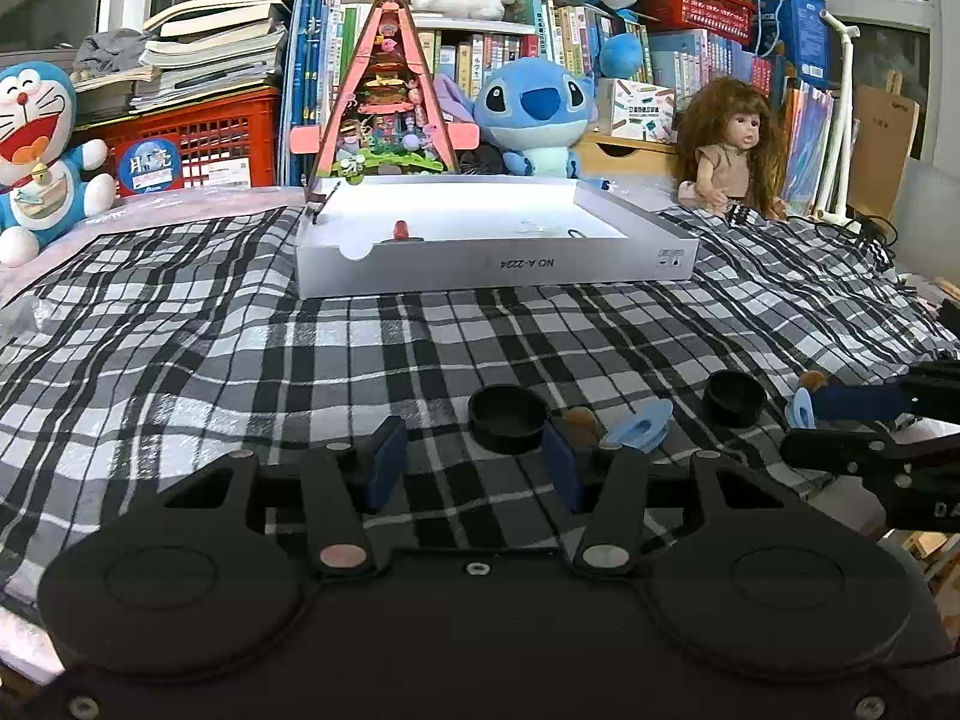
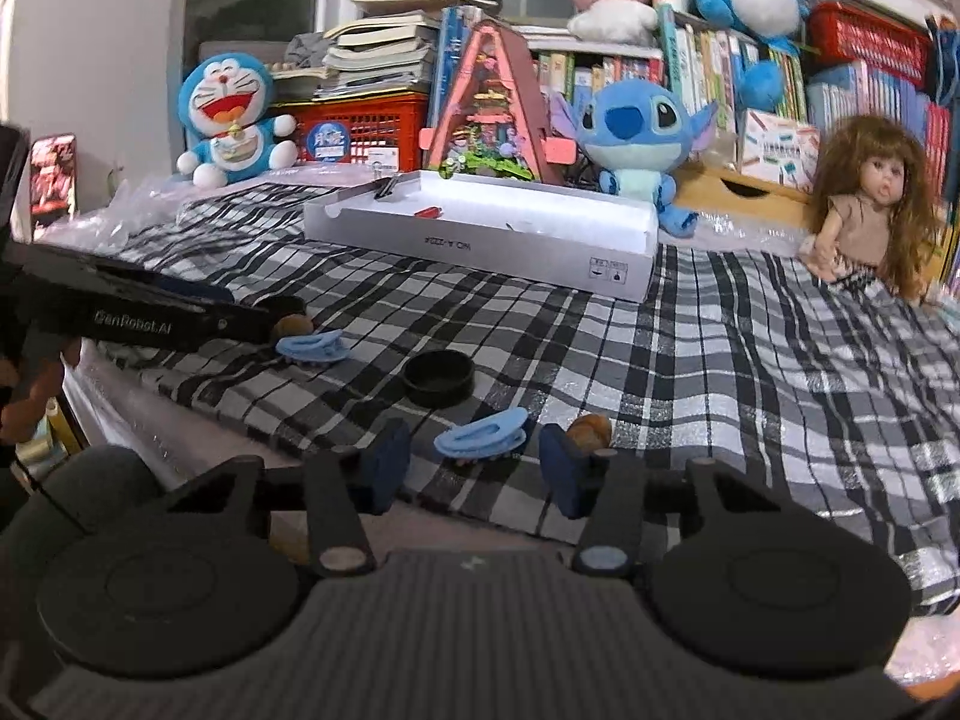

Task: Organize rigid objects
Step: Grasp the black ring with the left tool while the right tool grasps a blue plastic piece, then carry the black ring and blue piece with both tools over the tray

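Black-and-white plaid cloth (image 1: 420, 348) covers the whole work surface, rumpled in soft folds. Nearest in the left wrist view, the left gripper (image 1: 474, 468) stands with its blue pads (image 1: 384, 462) partly apart, nothing pressed between them; a black round lid (image 1: 507, 417) lies just ahead of the gap, and a small brown object (image 1: 582, 420) sits by the right-hand pad. Beside that lies a light blue hair clip (image 1: 639, 426), then a second black lid (image 1: 735, 399) further right. In the right wrist view, the right gripper (image 2: 474, 468) is likewise half open, with another blue hair clip (image 2: 483, 435) lying on the cloth between its fingertips, not visibly squeezed. A brown nut-like piece (image 2: 591, 429) rests at the right pad.

Farther back sits a shallow white cardboard box (image 1: 498, 267), open at the top, holding a small red item (image 1: 399, 229) and a few tiny bits I cannot make out. Behind it stand a pink triangular miniature house (image 1: 384, 102), a Stitch plush (image 1: 534, 114), a Doraemon plush (image 1: 36, 150), a long-haired doll (image 1: 735, 150), a red crate (image 1: 198, 144) and packed bookshelves (image 1: 690, 54).
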Demonstrator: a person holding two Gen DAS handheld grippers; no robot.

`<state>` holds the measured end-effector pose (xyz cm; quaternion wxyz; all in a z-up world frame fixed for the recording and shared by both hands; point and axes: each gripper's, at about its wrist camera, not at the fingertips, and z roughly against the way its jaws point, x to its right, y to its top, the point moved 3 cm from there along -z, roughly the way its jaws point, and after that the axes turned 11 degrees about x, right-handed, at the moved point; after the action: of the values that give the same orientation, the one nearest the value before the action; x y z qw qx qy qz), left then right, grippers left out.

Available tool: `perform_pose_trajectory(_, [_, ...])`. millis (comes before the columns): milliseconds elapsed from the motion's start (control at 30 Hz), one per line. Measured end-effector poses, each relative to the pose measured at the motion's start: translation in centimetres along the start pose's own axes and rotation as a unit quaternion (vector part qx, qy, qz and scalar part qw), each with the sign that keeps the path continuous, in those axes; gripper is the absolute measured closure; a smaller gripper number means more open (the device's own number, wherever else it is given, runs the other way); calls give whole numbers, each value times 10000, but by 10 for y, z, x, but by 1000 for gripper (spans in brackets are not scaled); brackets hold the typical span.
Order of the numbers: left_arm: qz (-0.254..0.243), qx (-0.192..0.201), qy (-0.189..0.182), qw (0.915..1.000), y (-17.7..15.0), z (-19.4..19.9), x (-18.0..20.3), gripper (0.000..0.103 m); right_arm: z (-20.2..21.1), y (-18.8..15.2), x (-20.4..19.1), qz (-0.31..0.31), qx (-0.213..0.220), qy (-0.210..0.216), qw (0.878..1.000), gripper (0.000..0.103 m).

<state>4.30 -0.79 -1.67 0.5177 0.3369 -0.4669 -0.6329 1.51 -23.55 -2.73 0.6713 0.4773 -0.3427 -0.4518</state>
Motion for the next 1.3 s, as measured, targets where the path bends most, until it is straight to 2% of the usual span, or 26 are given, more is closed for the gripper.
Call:
perform_pose_trajectory(167, [22,19,-8,10000,-1,-9,6,56,-7,-1,8,-314,-23,-108,9994,57])
perform_pose_trajectory(233, [-29,78,65,9999,-1,-12,8,69,-8,-2,7,-293,-11,-165,9994,68])
perform_pose_trajectory(267, [-49,96,150,9998,-1,-13,8,73,-8,-2,6,-261,-7,-169,9995,73])
perform_pose_trajectory(367, [60,87,158,9998,1,-14,8,73,-6,0,2,-266,-21,-119,9996,83])
perform_pose_trajectory(767, [86,87,268,9996,15,-13,1,73,-17,16,6,-480,-13,-289,9984,83])
perform_pose_trajectory(1033, [240,164,350,9990,43,-24,-11,73,-29,38,14,-668,69,-483,9966,83])
perform_pose_trajectory(1300, [307,248,462,9982,76,-51,-24,73,-54,61,36,-1080,61,-675,9918,83])
